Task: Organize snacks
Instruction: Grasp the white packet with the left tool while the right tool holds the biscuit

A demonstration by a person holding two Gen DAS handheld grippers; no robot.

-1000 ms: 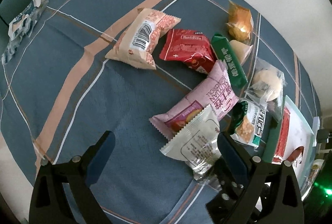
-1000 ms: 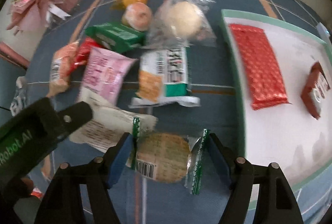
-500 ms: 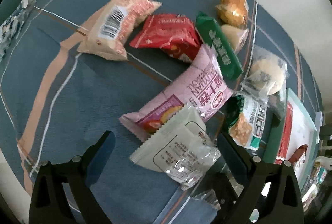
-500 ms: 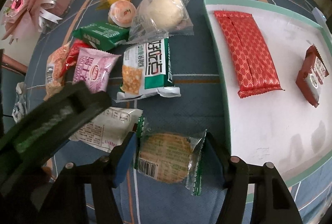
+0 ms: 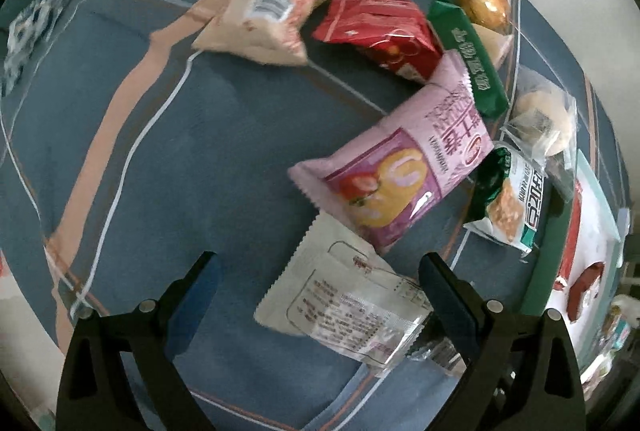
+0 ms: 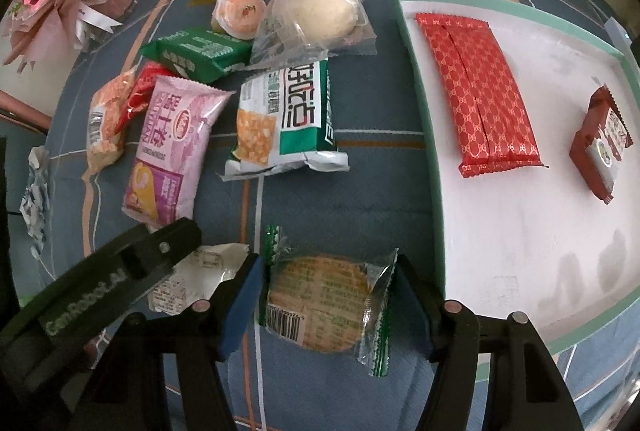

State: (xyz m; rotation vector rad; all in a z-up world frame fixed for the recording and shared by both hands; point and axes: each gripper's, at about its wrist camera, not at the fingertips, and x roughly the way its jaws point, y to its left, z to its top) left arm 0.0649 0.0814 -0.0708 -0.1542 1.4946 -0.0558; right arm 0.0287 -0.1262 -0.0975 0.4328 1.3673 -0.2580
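Right claw (image 6: 326,305) – round cookie packet (image 6: 324,305) between

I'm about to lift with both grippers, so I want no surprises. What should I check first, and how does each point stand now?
1. Right gripper closed on the round cracker pack: ok.
2. Pack centred between its pads: ok.
3. Left gripper open over the white packet: ok.
4. White packet centred: not ok, nearer one finger.
5. Free room on the tray: ok.
6. Grippers clear of each other: cannot tell.
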